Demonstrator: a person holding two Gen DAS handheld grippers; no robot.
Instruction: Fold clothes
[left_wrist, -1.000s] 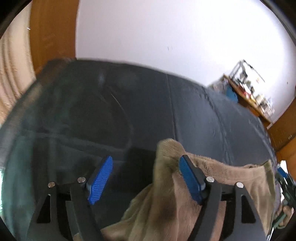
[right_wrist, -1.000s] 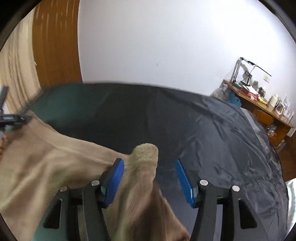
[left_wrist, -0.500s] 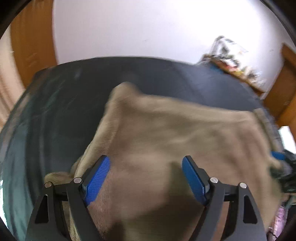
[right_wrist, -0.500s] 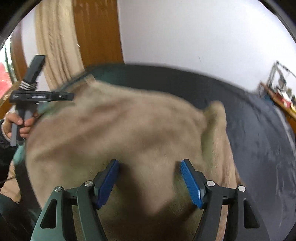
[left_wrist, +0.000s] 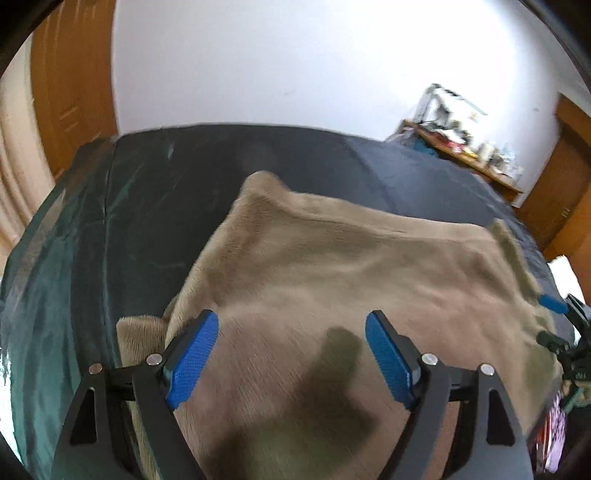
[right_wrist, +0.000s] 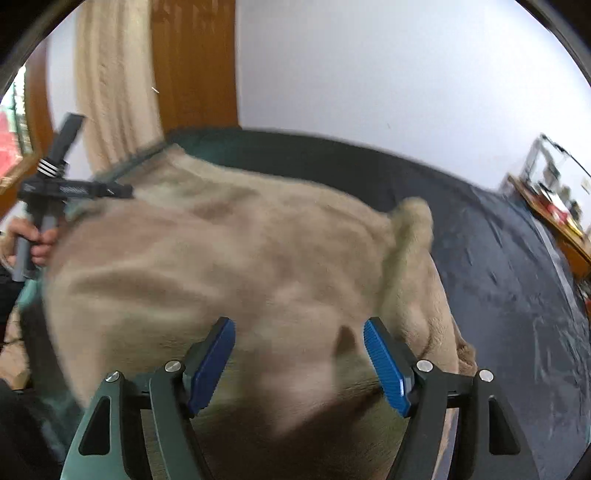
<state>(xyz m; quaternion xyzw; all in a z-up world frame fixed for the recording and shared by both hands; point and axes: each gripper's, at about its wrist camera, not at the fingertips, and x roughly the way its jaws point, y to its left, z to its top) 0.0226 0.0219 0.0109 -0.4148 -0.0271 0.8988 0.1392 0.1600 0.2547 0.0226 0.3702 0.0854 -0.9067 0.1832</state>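
I have the left gripper (left_wrist: 291, 363) hanging over the plush beige fleece garment (left_wrist: 332, 266), its blue ribbed pads (left_wrist: 192, 362) spread wide and the jaws opening further; fabric lies below and between them, but neither pad presses on it, so I hold nothing on this side. The right gripper (right_wrist: 299, 365) reads the same way: its jaws are opening too, the fleece passes under the gap, and the pads stand clear of the pile.

The garment lies spread on the dark, slightly shiny sheet (left_wrist: 140, 206) that covers the bed-like surface. In the left view a rounded corner pokes up at the far edge and a small flap sticks out low on the left beside my finger. In the right view another corner stands up in a soft hump at the far right.

My worry is those raised corners. If I press on with the next fold without flattening them, I expect the thick pile to bunch and the layers to end up uneven. The sheet looks slick, so a careless drag could slide the whole garment rather than crease it. The fleece is bulky; a shallow pinch might catch only the top layer and peel it away from the one beneath. The right view is blurred, so I cannot judge edge alignment well from there. My own gripper shadows darken the near fabric, which hides the closest hem.
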